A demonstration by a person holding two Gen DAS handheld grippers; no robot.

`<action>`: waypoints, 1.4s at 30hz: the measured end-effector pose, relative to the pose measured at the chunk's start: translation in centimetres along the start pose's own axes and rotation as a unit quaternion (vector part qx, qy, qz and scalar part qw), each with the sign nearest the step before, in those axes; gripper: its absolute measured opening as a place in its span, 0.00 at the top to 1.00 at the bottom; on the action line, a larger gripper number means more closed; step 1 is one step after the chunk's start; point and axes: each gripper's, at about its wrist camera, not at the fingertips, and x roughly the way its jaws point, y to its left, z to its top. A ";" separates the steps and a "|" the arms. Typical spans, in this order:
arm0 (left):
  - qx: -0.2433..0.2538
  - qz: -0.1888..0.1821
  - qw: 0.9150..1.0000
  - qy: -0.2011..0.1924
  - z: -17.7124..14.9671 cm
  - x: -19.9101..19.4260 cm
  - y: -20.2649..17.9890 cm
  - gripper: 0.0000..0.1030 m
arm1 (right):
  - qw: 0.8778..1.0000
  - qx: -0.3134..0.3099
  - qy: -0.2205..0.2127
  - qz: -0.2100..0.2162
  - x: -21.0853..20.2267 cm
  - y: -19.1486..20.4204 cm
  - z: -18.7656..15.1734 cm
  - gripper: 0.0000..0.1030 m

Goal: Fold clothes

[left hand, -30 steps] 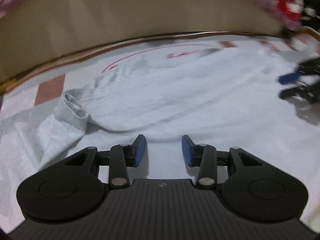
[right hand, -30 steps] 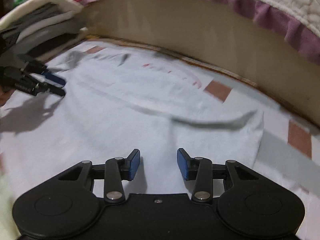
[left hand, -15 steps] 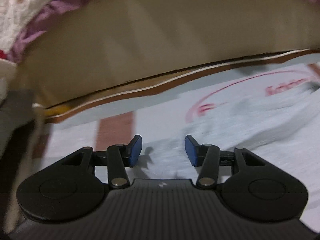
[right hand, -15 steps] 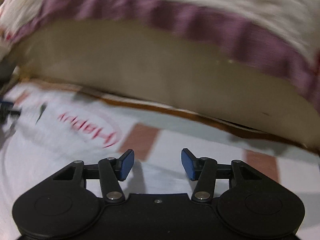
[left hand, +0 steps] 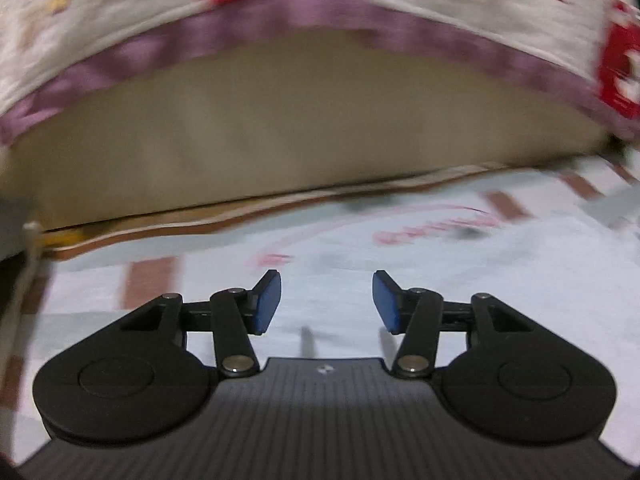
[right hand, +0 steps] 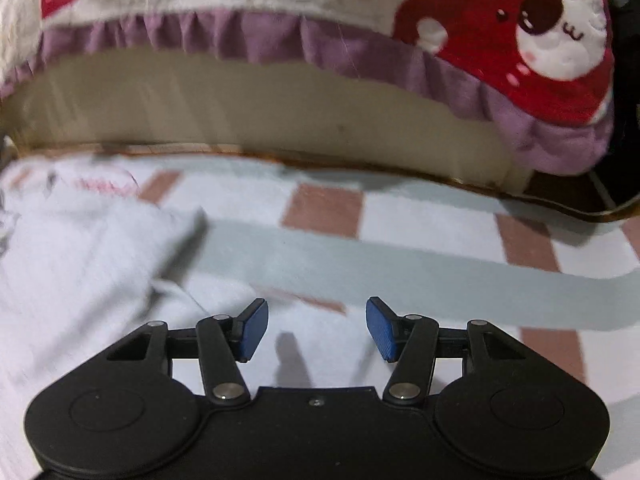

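Note:
A pale grey-white garment (right hand: pixel 80 264) lies flat on a checked sheet (right hand: pixel 324 210); its corner ends left of my right gripper. My right gripper (right hand: pixel 317 330) hovers low over the sheet just right of that corner. Its jaws are opening and nothing is between the blue pads (right hand: pixel 380 332). In the left wrist view the garment (left hand: pixel 520 288) is a blurred pale spread under and right of my left gripper (left hand: pixel 326 302), which is open and empty. A red printed arc with lettering (left hand: pixel 436 228) shows on the sheet beyond it.
A beige mattress side (left hand: pixel 304 132) rises close behind the sheet, with a brown trim along its foot. A quilt with a purple frill (right hand: pixel 280 36) and a red bear print (right hand: pixel 560 40) hangs over it. A dark object (left hand: pixel 12 236) stands at the far left.
Both views have swung from the spread garment up toward the mattress side. The right gripper has slid right to the garment's corner. Both pairs of jaws stand wider, and neither view shows the other gripper now.

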 end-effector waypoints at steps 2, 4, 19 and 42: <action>0.009 -0.040 0.999 0.012 -0.5 0.0 -2.2 0.51 | 1.000 -0.008 0.003 -0.003 0.0 -0.4 -0.6 0.37; 0.016 -0.058 0.998 0.026 -1.0 0.2 -3.9 0.51 | 0.999 0.016 0.007 0.028 1.0 -0.6 -1.0 0.33; -0.036 0.040 0.995 0.085 -5.5 2.0 -0.5 0.50 | 0.996 -0.017 -0.087 -0.011 -1.1 0.7 -1.1 1.00; -0.033 0.265 0.960 0.078 -7.4 -0.3 11.6 0.42 | 0.980 -0.042 -0.025 0.191 -1.3 12.7 0.3 0.54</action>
